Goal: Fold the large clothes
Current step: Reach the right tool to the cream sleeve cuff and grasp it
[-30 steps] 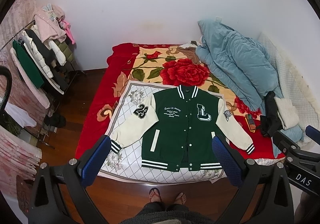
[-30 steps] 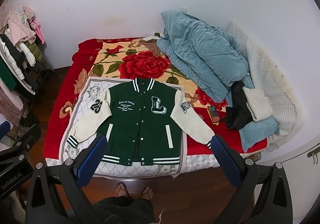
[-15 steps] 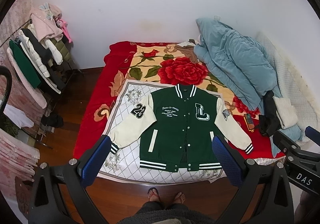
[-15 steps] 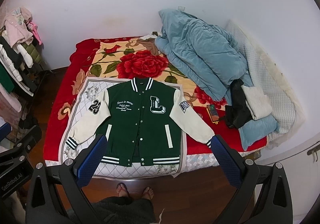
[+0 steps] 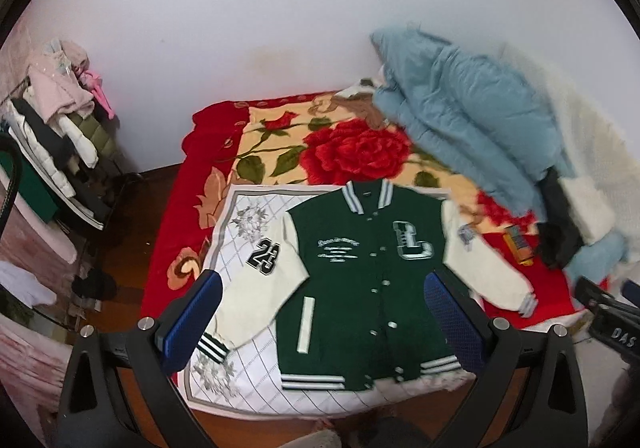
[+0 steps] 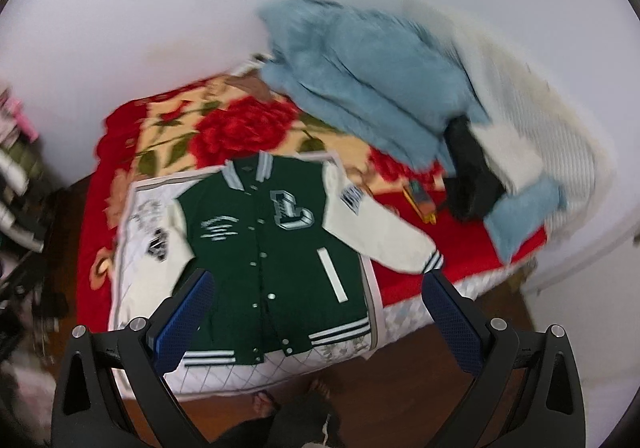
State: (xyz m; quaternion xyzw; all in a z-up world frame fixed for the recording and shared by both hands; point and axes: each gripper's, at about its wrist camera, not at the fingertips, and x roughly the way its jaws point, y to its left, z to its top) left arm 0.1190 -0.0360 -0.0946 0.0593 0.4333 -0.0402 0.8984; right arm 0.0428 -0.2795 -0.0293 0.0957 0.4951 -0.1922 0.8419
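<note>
A green varsity jacket with cream sleeves lies flat and face up on a white quilted sheet at the foot of the bed, both sleeves spread out. My left gripper hangs open above the jacket's hem, its blue pads framing the body and the left sleeve cuff. My right gripper is open too, high over the lower half of the jacket, with the right sleeve cuff just beyond its right pad. Nothing is held.
A red rose blanket covers the bed. A blue duvet and dark and white clothes are piled at the right. A clothes rack stands left. Wooden floor and the person's feet are at the bed's foot.
Both grippers have moved closer to the bed and lower, so the jacket looks larger. The right view has tilted and blurred. The jacket has not moved.
</note>
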